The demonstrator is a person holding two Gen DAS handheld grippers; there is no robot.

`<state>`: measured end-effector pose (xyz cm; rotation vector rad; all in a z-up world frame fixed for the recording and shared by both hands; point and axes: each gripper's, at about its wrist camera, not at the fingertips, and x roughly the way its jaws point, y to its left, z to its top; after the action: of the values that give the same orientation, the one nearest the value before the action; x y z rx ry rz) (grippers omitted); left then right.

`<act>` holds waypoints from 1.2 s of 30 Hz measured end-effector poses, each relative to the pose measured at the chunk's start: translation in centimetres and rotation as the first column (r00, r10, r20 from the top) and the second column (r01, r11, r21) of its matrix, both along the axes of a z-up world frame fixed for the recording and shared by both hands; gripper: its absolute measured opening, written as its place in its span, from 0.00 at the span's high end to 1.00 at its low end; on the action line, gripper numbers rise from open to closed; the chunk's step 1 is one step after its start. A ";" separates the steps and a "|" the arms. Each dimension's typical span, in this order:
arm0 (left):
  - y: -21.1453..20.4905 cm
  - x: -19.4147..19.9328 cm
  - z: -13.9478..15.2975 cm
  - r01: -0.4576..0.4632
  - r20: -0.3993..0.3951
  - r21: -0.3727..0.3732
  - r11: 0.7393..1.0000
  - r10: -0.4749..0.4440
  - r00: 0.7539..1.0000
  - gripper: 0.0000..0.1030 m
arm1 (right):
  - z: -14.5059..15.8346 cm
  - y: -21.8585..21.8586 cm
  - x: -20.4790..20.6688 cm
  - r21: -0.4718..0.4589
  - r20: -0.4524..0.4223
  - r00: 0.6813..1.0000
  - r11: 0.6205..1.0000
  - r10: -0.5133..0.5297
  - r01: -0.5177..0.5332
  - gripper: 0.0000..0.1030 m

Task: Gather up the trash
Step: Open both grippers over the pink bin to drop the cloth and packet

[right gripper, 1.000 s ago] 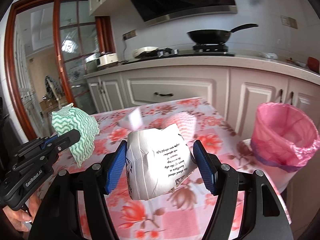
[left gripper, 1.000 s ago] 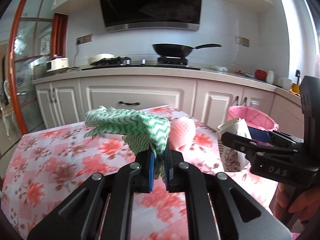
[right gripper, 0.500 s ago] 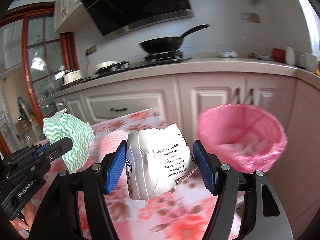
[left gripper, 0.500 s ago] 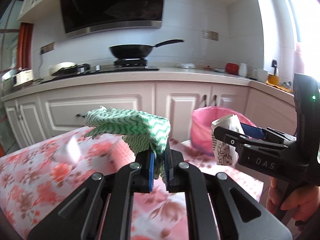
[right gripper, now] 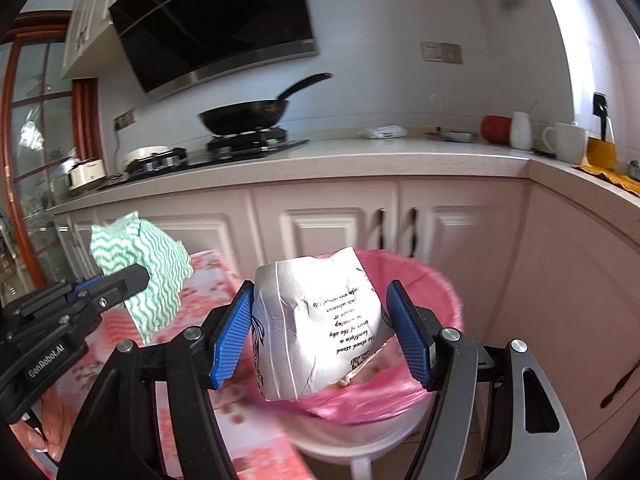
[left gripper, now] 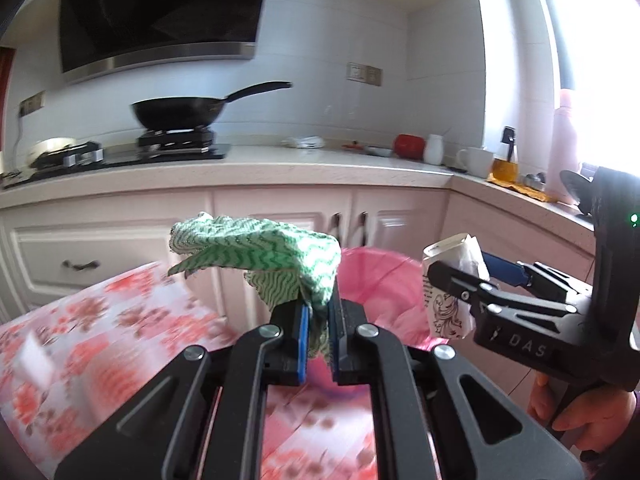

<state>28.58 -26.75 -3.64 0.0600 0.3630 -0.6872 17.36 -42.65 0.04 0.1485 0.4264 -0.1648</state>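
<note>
My left gripper is shut on a green-and-white zigzag cloth, held in the air at the table's edge; the cloth also shows in the right wrist view. My right gripper is shut on a crushed white paper cup with black print, held just above the pink-lined trash bin. In the left wrist view the cup and the right gripper are at the right, beside the bin.
A table with a pink floral cloth lies left of the bin. White cabinets and a counter with a black pan, a red pot and mugs stand behind. A white scrap lies on the table.
Both grippers have swung right from over the table toward the pink bin, carrying the cloth and the cup. The cup now hangs over the bin's opening.
</note>
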 end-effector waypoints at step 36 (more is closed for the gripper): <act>-6.4 9.0 -3.3 -0.030 -0.047 -0.002 1.000 0.030 0.998 0.32 | -2.7 -8.2 7.1 0.040 -0.048 0.998 0.998 -0.041 0.043 0.34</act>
<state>37.63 -33.15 -6.98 0.0355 0.4072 -0.6599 24.45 -50.83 -2.64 0.1942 0.4741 -0.2016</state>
